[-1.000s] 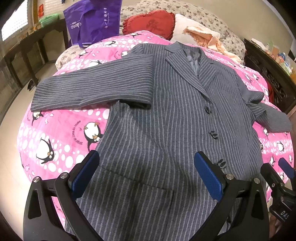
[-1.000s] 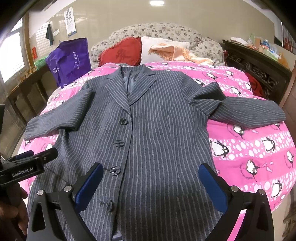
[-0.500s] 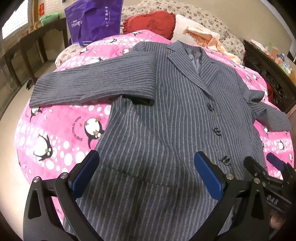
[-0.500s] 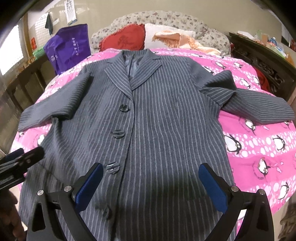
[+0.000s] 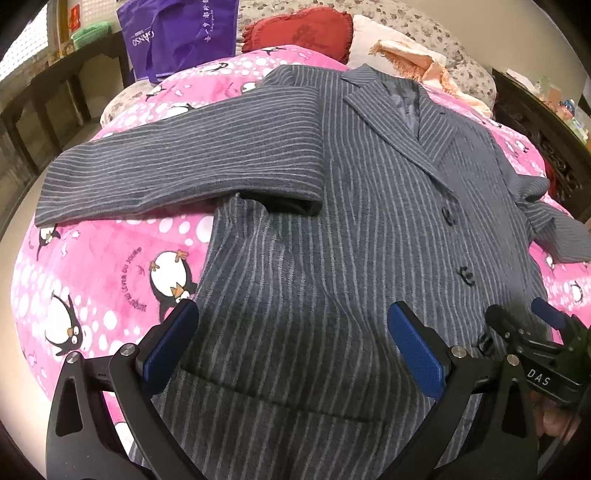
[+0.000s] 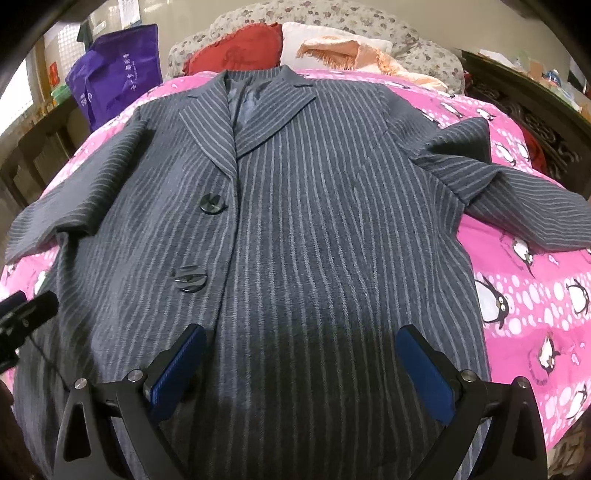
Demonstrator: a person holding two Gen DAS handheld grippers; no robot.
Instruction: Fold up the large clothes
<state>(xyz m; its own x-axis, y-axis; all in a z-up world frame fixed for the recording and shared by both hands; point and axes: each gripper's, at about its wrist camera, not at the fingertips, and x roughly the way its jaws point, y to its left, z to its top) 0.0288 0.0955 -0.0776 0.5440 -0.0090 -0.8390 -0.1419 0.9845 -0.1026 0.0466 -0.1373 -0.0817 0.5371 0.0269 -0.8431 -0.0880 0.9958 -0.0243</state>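
Note:
A grey pinstriped coat (image 5: 351, 240) lies front up and buttoned on a pink penguin blanket (image 5: 92, 266), collar toward the pillows. It also fills the right wrist view (image 6: 314, 221). Its left sleeve (image 5: 177, 166) stretches out sideways. Its right sleeve (image 6: 517, 206) is bent and spread to the right. My left gripper (image 5: 291, 343) is open and empty, low over the coat's lower left front. My right gripper (image 6: 299, 365) is open and empty over the lower right front. The right gripper also shows in the left wrist view (image 5: 524, 328).
A purple bag (image 5: 181, 33), a red cushion (image 5: 303, 29) and a peach cloth (image 6: 347, 51) lie at the head of the bed. Dark wooden furniture (image 6: 535, 107) stands along the right side, and a wooden bench (image 5: 40, 103) on the left.
Both grippers have moved forward and lower over the coat, so it looks larger in both views. Both stay open and empty. The coat has not moved.

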